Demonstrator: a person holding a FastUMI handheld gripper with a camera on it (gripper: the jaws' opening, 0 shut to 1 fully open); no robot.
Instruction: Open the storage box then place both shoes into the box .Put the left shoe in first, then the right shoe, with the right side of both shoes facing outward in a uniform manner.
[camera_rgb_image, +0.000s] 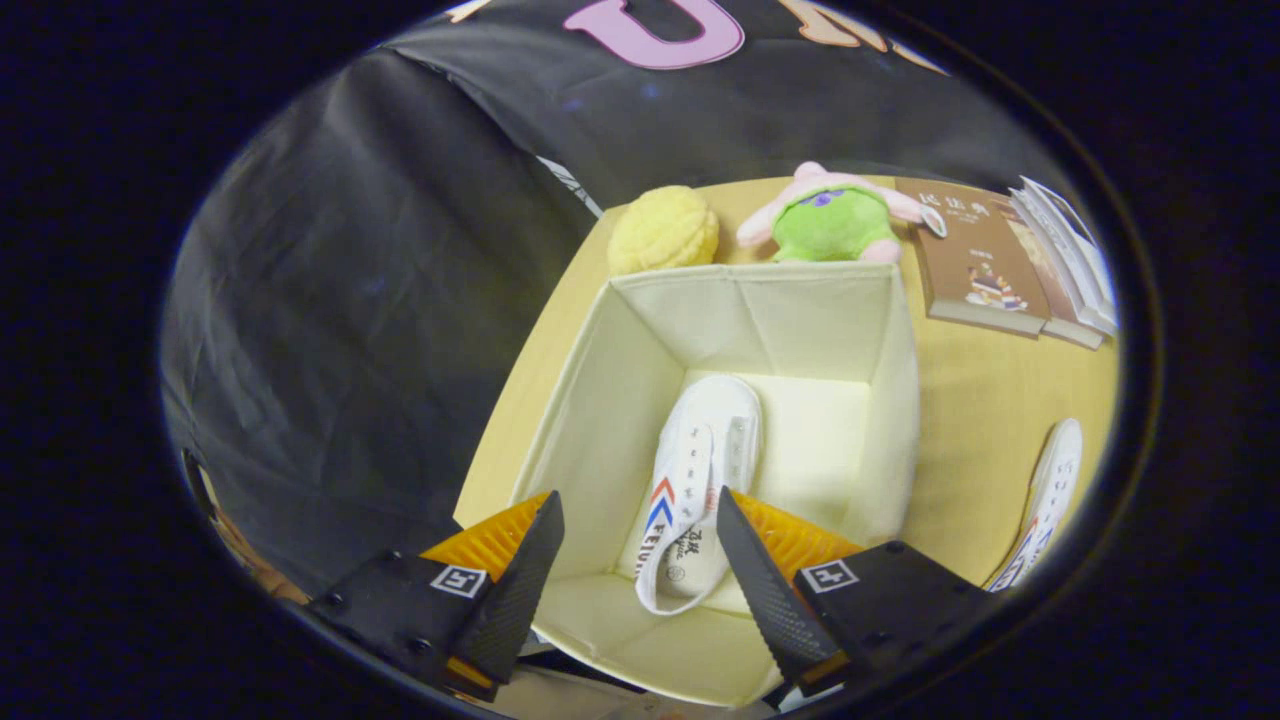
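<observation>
A cream fabric storage box (900, 400) stands open on the wooden table, seen from above. One white shoe (700, 470) with a red and blue chevron lies on its side on the box floor, toward the left wall, its toe pointing to the far wall. A second white shoe (1045, 500) lies on the table to the right of the box. My gripper (640, 510) hovers above the near part of the box with its fingers apart; the shoe's heel shows far below, between them, and nothing is held.
Beyond the box's far wall sit a yellow plush ball (662, 230) and a green and pink plush toy (832, 215). Books (985, 265) lie at the far right of the table (985, 420). Black cloth hangs to the left.
</observation>
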